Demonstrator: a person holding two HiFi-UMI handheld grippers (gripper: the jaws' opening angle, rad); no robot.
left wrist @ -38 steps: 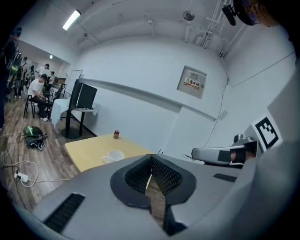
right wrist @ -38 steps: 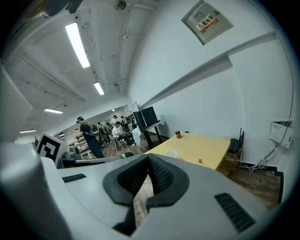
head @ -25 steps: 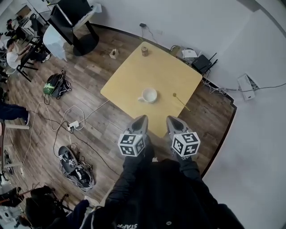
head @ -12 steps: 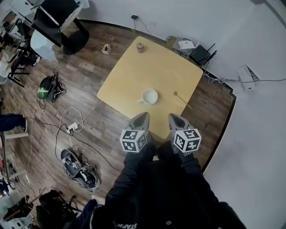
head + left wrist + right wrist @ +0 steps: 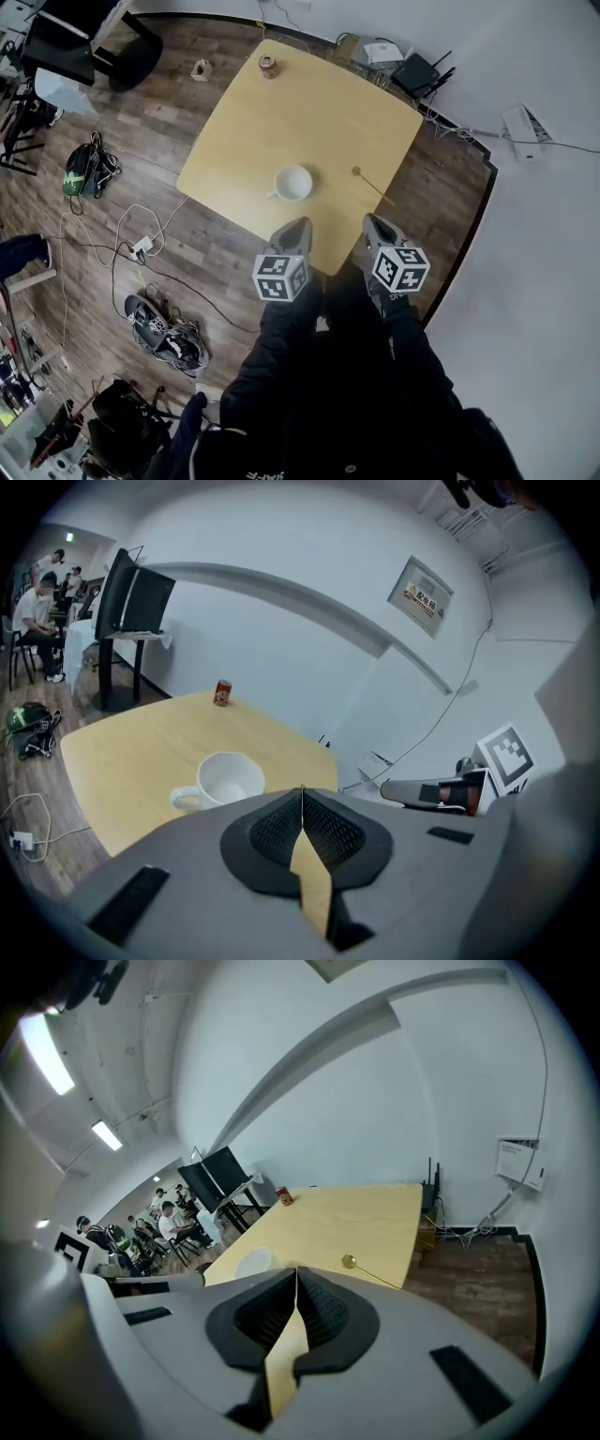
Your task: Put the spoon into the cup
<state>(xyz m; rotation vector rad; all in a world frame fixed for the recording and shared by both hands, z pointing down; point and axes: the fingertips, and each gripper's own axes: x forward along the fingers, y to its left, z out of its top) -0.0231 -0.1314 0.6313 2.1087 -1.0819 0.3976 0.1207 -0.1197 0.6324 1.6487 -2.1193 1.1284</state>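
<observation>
Slim golden metal spoon lies seemingly at the edge of the yellow wooden table; the closed, empty right gripper could knock it off.

One square pale-wood table fills the upper centre of the head view. It carries one white ceramic cup, one slim gold metal spoon and one small red-brown can. Two grey grippers sit below centre: left gripper, right gripper.

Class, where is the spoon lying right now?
In the head view the spoon lies on the table, right of the white cup, near the table's right edge.
</observation>
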